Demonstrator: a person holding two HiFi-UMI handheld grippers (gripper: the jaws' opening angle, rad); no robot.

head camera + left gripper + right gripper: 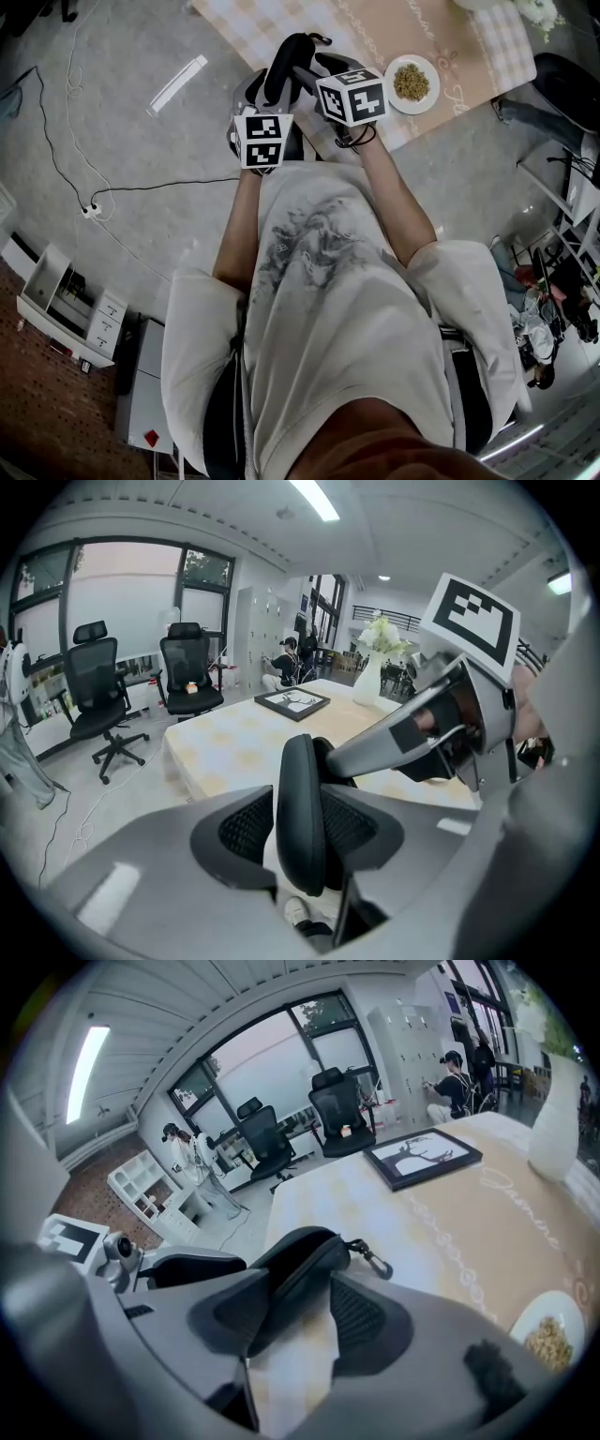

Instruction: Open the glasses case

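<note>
Holds the glasses case (300, 780) edge-on in the left gripper (304, 841), both mesh pads pressed on its flat sides. Takes the same case slantwise in the right gripper (300, 1314), jaws spread wide: flat along the left pad, meeting the right jaw only near its tip, with tablecloth visible through the gap lower down. Keeps the case up at the near edge of the table (394, 28).

Only in the right gripper view: the zip seam (closed, as far as can be seen) and a metal clip (375, 1262) at the case's end. Only in the left gripper view: a shoe (295, 911) and floor straight below the case.

From the head view: marker cubes masking most of both jaws, a plate (388, 86) of grain to the right, apart from the grippers, and cables (94, 202) on the floor. Farther along the table: a framed picture (422, 1159) and a white vase (367, 682).
</note>
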